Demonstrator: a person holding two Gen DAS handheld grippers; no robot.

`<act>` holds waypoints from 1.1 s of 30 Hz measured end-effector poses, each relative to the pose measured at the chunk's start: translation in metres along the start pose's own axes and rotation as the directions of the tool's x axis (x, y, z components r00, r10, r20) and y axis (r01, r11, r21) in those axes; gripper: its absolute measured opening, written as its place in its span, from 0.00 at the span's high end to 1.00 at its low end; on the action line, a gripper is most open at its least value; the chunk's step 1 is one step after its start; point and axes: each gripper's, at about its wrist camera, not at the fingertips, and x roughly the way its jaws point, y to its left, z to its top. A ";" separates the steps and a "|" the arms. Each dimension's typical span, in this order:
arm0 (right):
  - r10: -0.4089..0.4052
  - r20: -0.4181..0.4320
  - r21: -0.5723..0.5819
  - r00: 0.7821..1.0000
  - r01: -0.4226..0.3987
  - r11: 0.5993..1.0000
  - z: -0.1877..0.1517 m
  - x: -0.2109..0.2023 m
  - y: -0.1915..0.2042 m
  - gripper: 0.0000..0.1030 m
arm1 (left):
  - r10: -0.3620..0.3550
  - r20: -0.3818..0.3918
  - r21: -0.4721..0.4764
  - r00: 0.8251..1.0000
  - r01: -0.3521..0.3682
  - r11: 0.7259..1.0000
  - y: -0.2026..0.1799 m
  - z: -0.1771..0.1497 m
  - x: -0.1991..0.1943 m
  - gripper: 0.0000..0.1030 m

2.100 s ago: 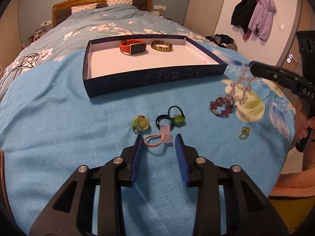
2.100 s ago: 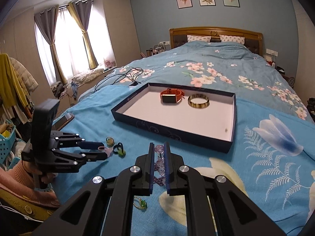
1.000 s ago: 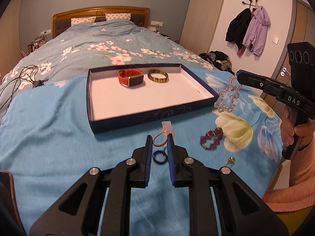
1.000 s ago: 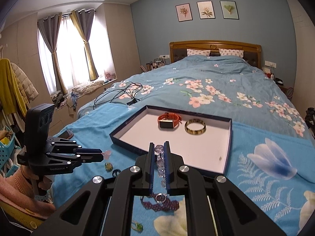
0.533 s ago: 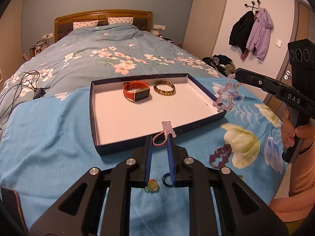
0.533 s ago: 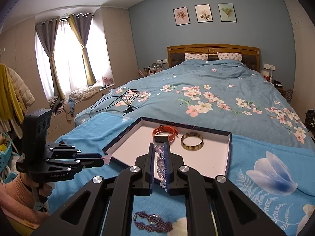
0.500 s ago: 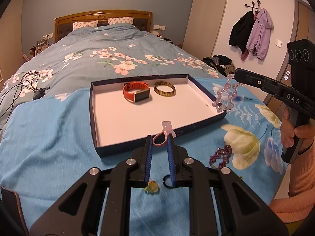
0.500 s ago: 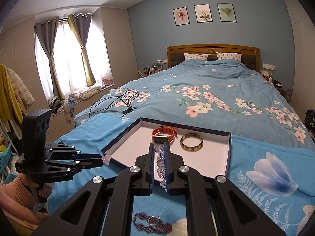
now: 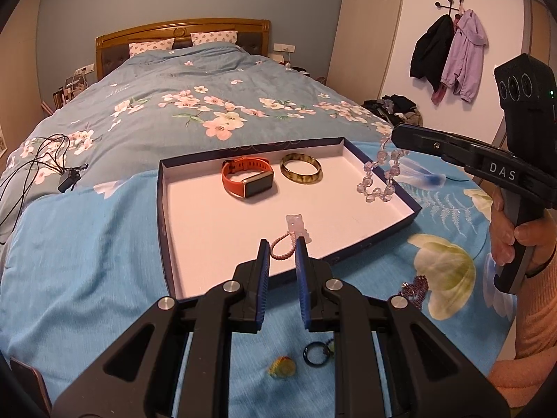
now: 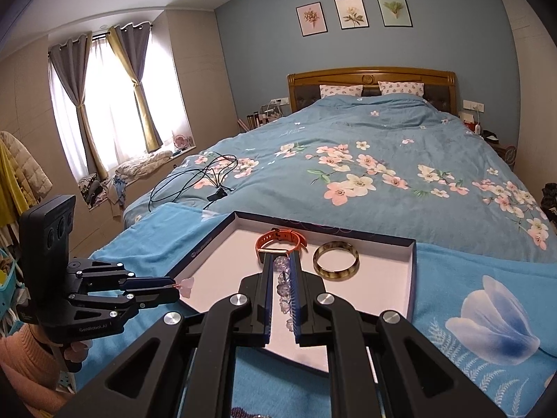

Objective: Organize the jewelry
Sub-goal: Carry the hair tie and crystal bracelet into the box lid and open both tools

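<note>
A dark-rimmed tray (image 9: 166,244) with a white floor lies on the blue bedspread; an orange watch (image 9: 248,181) and a brown bangle (image 9: 301,173) rest at its far end. My left gripper (image 9: 282,248) is shut on a pink cord bracelet (image 9: 282,248) with a pale pink charm (image 9: 297,229), held over the tray's near edge. My right gripper (image 10: 281,268) is shut on a clear bead bracelet (image 10: 283,284), which dangles (image 9: 379,176) over the tray's right side. The tray (image 10: 413,278), watch (image 10: 278,240) and bangle (image 10: 336,259) also show in the right wrist view.
Loose pieces lie on the bedspread near me: a yellow-green ring (image 9: 282,371), a dark blue ring (image 9: 315,352) and a dark red bead bracelet (image 9: 414,287). Black cables (image 9: 41,163) sprawl at the left. A person's hand (image 9: 504,233) grips the right tool.
Both grippers have carried their bracelets forward, from over the bedspread to over the tray. The loose rings now lie behind the left fingertips. Both grips are unchanged.
</note>
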 end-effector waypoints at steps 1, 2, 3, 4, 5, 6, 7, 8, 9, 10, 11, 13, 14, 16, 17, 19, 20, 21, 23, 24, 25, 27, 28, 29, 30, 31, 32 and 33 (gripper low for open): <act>-0.002 -0.002 -0.002 1.000 0.002 1.000 0.001 0.003 0.000 0.93 | 0.001 -0.002 -0.002 1.000 -0.001 1.000 0.001 0.001 0.002 0.85; -0.001 -0.006 0.000 1.000 0.001 1.000 0.002 0.006 0.000 0.93 | 0.002 -0.004 -0.003 1.000 -0.002 1.000 0.002 0.003 0.004 0.85; 0.001 -0.011 0.003 1.000 -0.001 1.000 0.002 0.009 0.000 0.93 | 0.003 -0.006 -0.005 1.000 -0.003 1.000 0.003 0.004 0.006 0.85; 0.000 -0.013 0.004 1.000 0.000 1.000 0.003 0.011 0.000 0.93 | 0.008 -0.007 -0.007 1.000 -0.008 1.000 0.004 0.004 0.007 0.85; -0.003 -0.017 0.004 1.000 0.003 1.000 0.003 0.015 0.000 0.93 | 0.011 -0.009 -0.008 1.000 -0.011 1.000 0.005 0.005 0.009 0.85; -0.003 -0.021 0.008 1.000 0.003 1.000 0.003 0.018 -0.001 0.93 | 0.010 -0.012 -0.008 1.000 -0.010 1.000 0.006 0.007 0.012 0.85; -0.002 -0.024 0.011 1.000 0.002 1.000 0.003 0.020 -0.001 0.93 | 0.011 -0.015 -0.009 1.000 -0.011 1.000 0.007 0.008 0.014 0.85; -0.003 -0.027 0.014 1.000 0.004 1.000 0.003 0.023 -0.002 0.93 | 0.016 -0.019 -0.011 1.000 -0.016 1.000 0.009 0.009 0.017 0.85; -0.004 -0.033 0.017 0.999 0.005 1.000 0.004 0.027 -0.003 0.93 | 0.018 -0.024 -0.011 1.000 -0.019 1.000 0.010 0.010 0.020 0.85; -0.002 -0.037 0.024 0.999 0.003 1.000 0.004 0.030 -0.004 0.93 | 0.021 -0.027 -0.012 0.999 -0.022 1.000 0.010 0.011 0.022 0.85; -0.002 -0.039 0.029 0.999 0.003 1.000 0.005 0.032 -0.005 0.93 | 0.025 -0.029 -0.012 0.999 -0.025 1.000 0.011 0.012 0.025 0.85; -0.003 -0.046 0.035 0.999 0.005 0.999 0.006 0.037 -0.007 0.93 | 0.029 -0.036 -0.011 0.999 -0.029 1.000 0.013 0.013 0.030 0.85; -0.003 -0.048 0.039 0.999 0.005 0.999 0.006 0.040 -0.007 0.93 | 0.035 -0.038 -0.013 0.999 -0.035 0.999 0.014 0.014 0.033 0.85; -0.004 -0.053 0.042 0.999 0.007 0.999 0.008 0.045 -0.008 0.93 | 0.045 -0.043 -0.011 0.998 -0.045 0.999 0.015 0.016 0.038 0.85; -0.005 -0.055 0.043 0.998 0.007 0.999 0.008 0.048 -0.008 0.93 | 0.047 -0.044 -0.015 0.998 -0.047 0.999 0.016 0.017 0.040 0.85; -0.005 -0.059 0.046 0.998 0.007 0.999 0.009 0.052 -0.009 0.93 | 0.047 -0.049 -0.018 0.998 -0.048 0.999 0.018 0.019 0.045 0.85; -0.004 -0.061 0.049 0.998 0.007 0.999 0.010 0.055 -0.010 0.93 | 0.048 -0.051 -0.019 0.998 -0.049 0.999 0.019 0.020 0.047 0.85; -0.004 -0.063 0.051 0.998 0.007 0.999 0.010 0.057 -0.010 0.93 | 0.045 -0.053 -0.020 0.998 -0.046 0.999 0.020 0.022 0.049 0.85; -0.003 -0.070 0.055 0.998 0.007 0.998 0.011 0.062 -0.012 0.93 | 0.048 -0.056 -0.022 0.997 -0.049 0.999 0.022 0.024 0.052 0.85; -0.002 -0.074 0.058 0.997 0.006 0.998 0.010 0.065 -0.013 0.93 | 0.050 -0.058 -0.020 0.997 -0.051 0.999 0.021 0.024 0.054 0.85; -0.002 -0.077 0.059 0.997 0.006 0.998 0.010 0.067 -0.014 0.93 | 0.050 -0.060 -0.019 0.997 -0.051 0.999 0.022 0.026 0.056 0.85; -0.004 -0.084 0.066 0.996 0.009 0.998 0.009 0.071 -0.016 0.93 | 0.051 -0.067 -0.024 0.996 -0.053 0.998 0.023 0.028 0.060 0.85; -0.002 -0.085 0.070 0.996 0.008 0.998 0.009 0.073 -0.017 0.93 | 0.053 -0.069 -0.024 0.996 -0.055 0.998 0.024 0.029 0.062 0.85; -0.002 -0.087 0.071 0.996 0.008 0.997 0.009 0.074 -0.018 0.93 | 0.056 -0.070 -0.024 0.996 -0.058 0.998 0.024 0.030 0.065 0.85; -0.005 -0.089 0.072 0.996 0.011 0.997 0.009 0.075 -0.019 0.93 | 0.061 -0.072 -0.023 0.996 -0.062 0.998 0.025 0.031 0.067 0.85; -0.008 -0.092 0.074 0.996 0.015 0.997 0.008 0.077 -0.021 0.93 | 0.060 -0.075 -0.023 0.995 -0.062 0.998 0.026 0.032 0.069 0.85; -0.010 -0.096 0.075 0.995 0.017 0.997 0.007 0.079 -0.022 0.93 | 0.057 -0.079 -0.024 0.995 -0.059 0.998 0.026 0.032 0.071 0.85; -0.012 -0.098 0.074 0.995 0.019 0.997 0.007 0.080 -0.023 0.93 | 0.057 -0.087 -0.027 0.995 -0.059 0.998 0.027 0.033 0.075 0.85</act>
